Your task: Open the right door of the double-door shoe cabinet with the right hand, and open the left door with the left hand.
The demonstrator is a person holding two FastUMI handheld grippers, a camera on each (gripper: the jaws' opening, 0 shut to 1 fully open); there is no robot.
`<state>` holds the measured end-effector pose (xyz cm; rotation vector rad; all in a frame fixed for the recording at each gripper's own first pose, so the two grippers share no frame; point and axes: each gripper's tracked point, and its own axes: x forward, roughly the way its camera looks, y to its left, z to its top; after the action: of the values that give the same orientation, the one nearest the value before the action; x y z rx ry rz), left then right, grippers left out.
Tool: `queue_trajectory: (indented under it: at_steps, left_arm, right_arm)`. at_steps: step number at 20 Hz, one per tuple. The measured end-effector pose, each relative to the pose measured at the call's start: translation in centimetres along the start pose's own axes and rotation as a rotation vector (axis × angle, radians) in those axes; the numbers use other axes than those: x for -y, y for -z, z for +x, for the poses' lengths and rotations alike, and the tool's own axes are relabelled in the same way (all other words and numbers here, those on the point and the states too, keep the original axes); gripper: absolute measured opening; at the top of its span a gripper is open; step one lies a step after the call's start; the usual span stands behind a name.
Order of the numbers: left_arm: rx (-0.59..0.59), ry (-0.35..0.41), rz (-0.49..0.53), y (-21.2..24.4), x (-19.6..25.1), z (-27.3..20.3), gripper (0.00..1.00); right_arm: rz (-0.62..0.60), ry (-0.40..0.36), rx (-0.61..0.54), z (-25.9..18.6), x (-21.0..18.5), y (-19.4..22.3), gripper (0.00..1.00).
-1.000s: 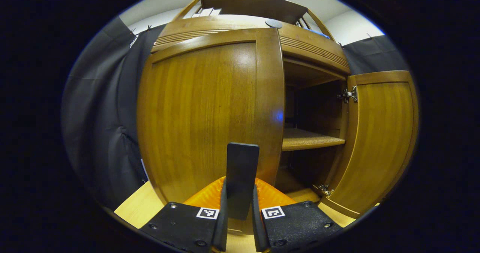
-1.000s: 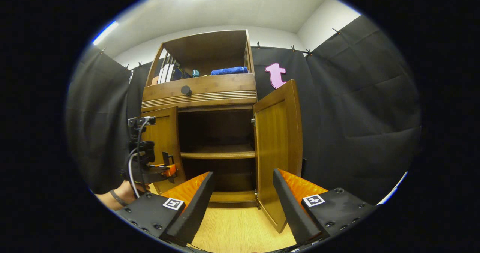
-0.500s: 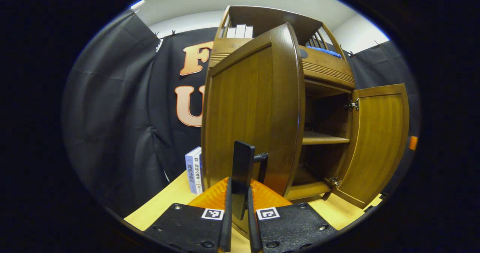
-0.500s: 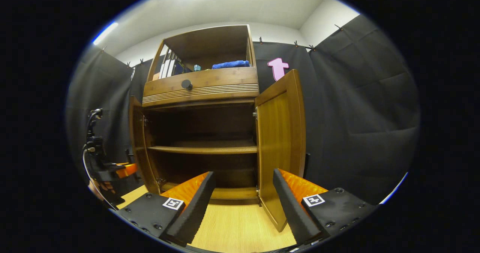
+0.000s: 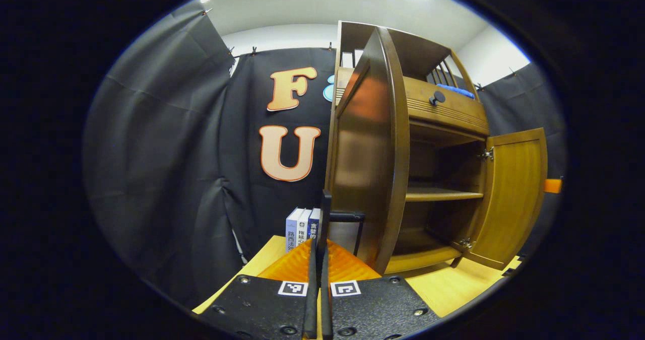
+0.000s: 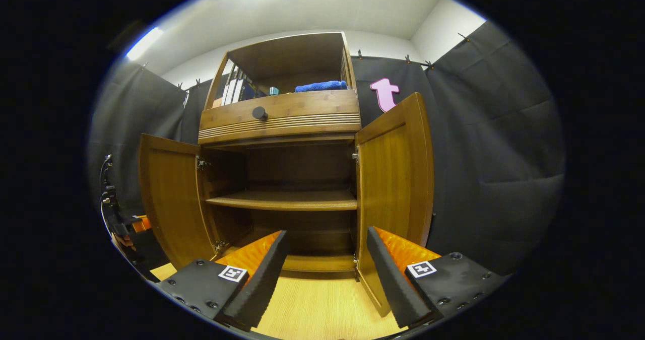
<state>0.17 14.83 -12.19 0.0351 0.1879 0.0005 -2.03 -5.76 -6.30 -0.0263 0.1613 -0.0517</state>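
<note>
The wooden shoe cabinet (image 6: 282, 121) stands with both doors swung out. In the left gripper view the left door (image 5: 370, 148) is seen almost edge-on, and my left gripper (image 5: 318, 247) is shut on its black handle (image 5: 347, 215). The right door (image 5: 514, 194) hangs wide open beyond. In the right gripper view my right gripper (image 6: 325, 274) is open and holds nothing, in front of the cabinet's open middle. It is a little back from the right door (image 6: 393, 179). The left door (image 6: 171, 199) stands out to the left, with the left gripper (image 6: 126, 224) and a hand behind it.
Inside are one bare shelf (image 6: 287, 201) and a dark floor. Above sit a drawer with a round knob (image 6: 259, 112), upright books and a blue cloth (image 6: 322, 85). A few books (image 5: 302, 229) stand beside the cabinet's left side. Black cloth walls close in all round.
The left door has swung from partly open to wide open, with the left gripper travelling left while shut on its handle. The right gripper has stayed open and barely moved.
</note>
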Motion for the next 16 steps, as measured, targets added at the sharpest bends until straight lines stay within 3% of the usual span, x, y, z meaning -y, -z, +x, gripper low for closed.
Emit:
queue_trajectory:
  at_steps: [5, 10, 11, 14, 16]
  left_arm:
    - [0.03, 0.125, 0.084, 0.0, -0.2, 0.1, 0.07]
    - [0.041, 0.158, 0.092, -0.2, -0.7, -0.5, 0.04]
    - [0.043, 0.173, 0.104, -0.3, -0.7, -0.5, 0.09]
    - [0.039, 0.203, 0.077, -0.2, -0.8, -0.5, 0.05]
    - [0.037, 0.219, 0.093, -0.2, -1.0, -0.6, 0.1]
  right_arm:
    - [0.016, -0.011, -0.032, 0.1, -0.3, 0.8, 1.0]
    - [0.011, -0.018, -0.054, 0.4, -0.5, 1.0, 1.0]
    - [0.013, -0.019, -0.056, 0.2, -0.5, 1.1, 1.0]
    - [0.029, -0.027, -0.07, 0.2, -0.5, 1.8, 1.0]
    - [0.037, -0.022, -0.074, 0.4, -0.4, 2.0, 1.0]
